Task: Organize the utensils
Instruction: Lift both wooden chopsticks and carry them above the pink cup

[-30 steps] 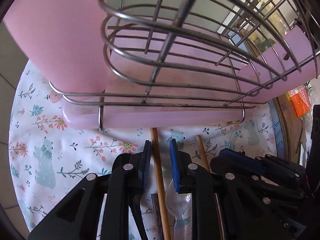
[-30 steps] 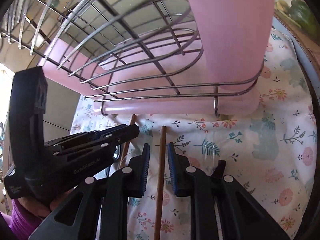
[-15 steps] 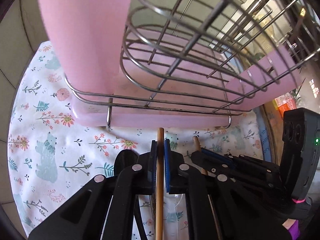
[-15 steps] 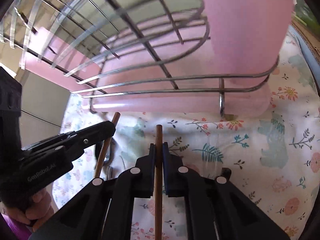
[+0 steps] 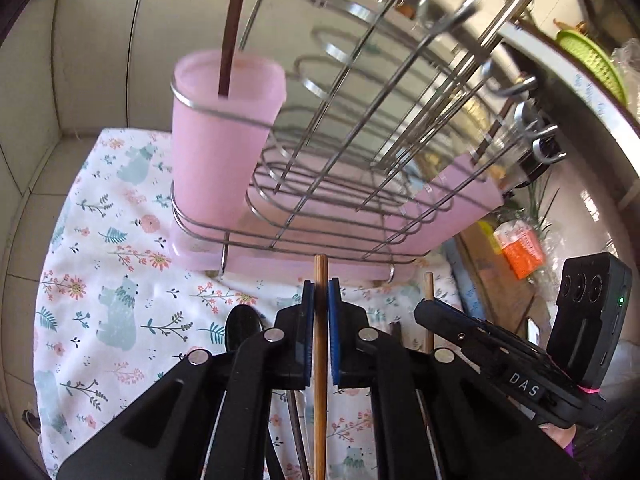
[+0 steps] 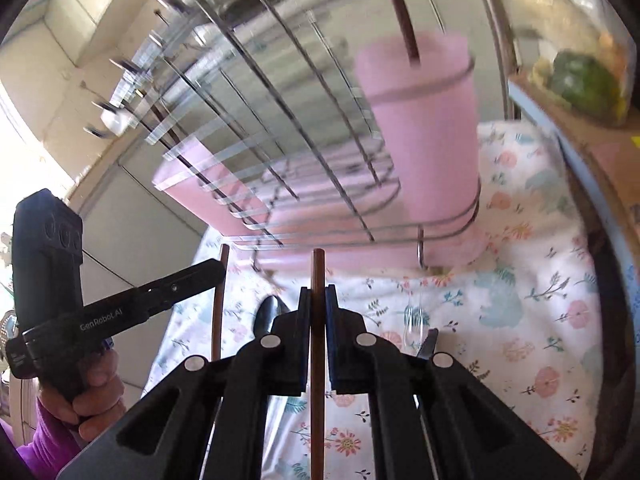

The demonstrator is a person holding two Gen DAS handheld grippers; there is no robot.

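Chopsticks are held one per gripper: the left gripper (image 5: 319, 304) is closed on a light wooden chopstick (image 5: 320, 360), which runs lengthwise between its blue pads with the tip poking out ahead of the fingers. The right gripper (image 6: 318, 308) is likewise clamped on a darker brown chopstick (image 6: 317, 360), tip protruding forward. Both sticks sit above the floral cloth (image 5: 100, 280) covering the tabletop, just in front of the wire dish rack (image 5: 340, 184) on its pink drip tray (image 5: 280, 268). A pink utensil cup (image 5: 224, 136) sits in the rack's corner ring, a dark handle (image 5: 230, 32) standing in it. On the cloth near the grippers lie a black spoon (image 5: 243, 326) and a clear plastic spoon (image 6: 414, 320). In the right wrist view the left gripper appears at the left, held by a hand (image 6: 86, 392) in a purple sleeve. An orange packet (image 5: 520, 248) lies beyond the rack to the right.
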